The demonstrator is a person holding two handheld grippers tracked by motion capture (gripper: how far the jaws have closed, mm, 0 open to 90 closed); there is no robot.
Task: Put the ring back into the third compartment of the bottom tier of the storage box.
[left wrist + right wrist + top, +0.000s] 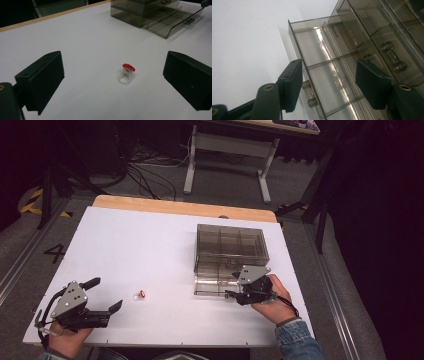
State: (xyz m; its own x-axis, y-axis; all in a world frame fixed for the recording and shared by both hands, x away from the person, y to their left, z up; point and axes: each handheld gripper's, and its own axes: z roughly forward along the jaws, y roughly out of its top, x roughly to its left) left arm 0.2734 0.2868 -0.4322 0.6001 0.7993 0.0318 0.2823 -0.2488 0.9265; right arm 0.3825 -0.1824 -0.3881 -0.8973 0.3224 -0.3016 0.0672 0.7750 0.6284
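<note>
A: Worktop (150, 240) is white, with a wooden strip along the far edge. Where does the ring sit?

B: The ring (139, 295) lies on the bare worktop, front centre-left, clear band with a red top. In the left gripper view the ring (127, 72) is ahead of the jaws and between their lines, touching neither. It rests with the red part tilted up and away.

A: Left gripper?

B: The left gripper (105, 296) is at the front left corner, held in the left hand (67, 332). Jaws stand wide apart, nothing between them but worktop. It is near the ring, not touching it.

A: And the box?

B: A smoky clear box (231, 244) stands right of centre, divided into compartments on top. Its lower drawer (216, 282) is pulled out toward the person. In the right gripper view the drawer (329, 75) shows dividers across it, and I see nothing lying in its compartments.

A: Right gripper?

B: The right gripper (232, 285) is at the drawer's front right, in the right hand (277, 305), denim cuff behind. Its jaws are apart and straddle the drawer's front wall, one outside by the small metal knob (309, 93), one over the inside. I cannot tell whether either pad touches the wall.

A: Second knob?

B: Another knob (393, 56) shows on the box front above.
</note>
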